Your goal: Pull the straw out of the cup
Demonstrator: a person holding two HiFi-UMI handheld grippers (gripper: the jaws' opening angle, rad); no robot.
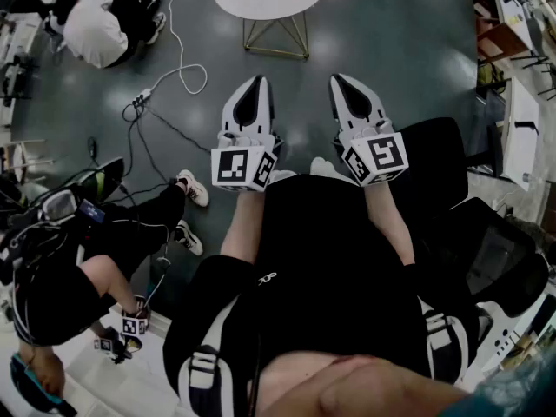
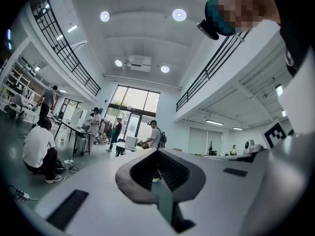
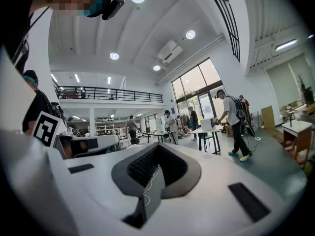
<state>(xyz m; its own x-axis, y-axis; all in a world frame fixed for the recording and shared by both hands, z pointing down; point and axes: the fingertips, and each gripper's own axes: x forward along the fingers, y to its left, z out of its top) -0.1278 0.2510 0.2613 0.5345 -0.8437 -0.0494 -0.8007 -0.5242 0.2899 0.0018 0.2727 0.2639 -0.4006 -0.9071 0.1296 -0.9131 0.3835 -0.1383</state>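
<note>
L gripper [image 1: 254, 89] clenched, nothing betw jaws | R gripper [image 1: 346, 89] clenched, nothing betw jaws | side by side, level, above floor [image 1: 408, 55]

Ceiling lamps [image 2: 179, 14] glare — head view dim, edges warped.

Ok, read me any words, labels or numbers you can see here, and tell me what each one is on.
No word or number can be read here.
The white logo on the black shirt: too small to read.
The marker cube of the left tongs and that of the right tongs: square patterns only, no writing.
</note>
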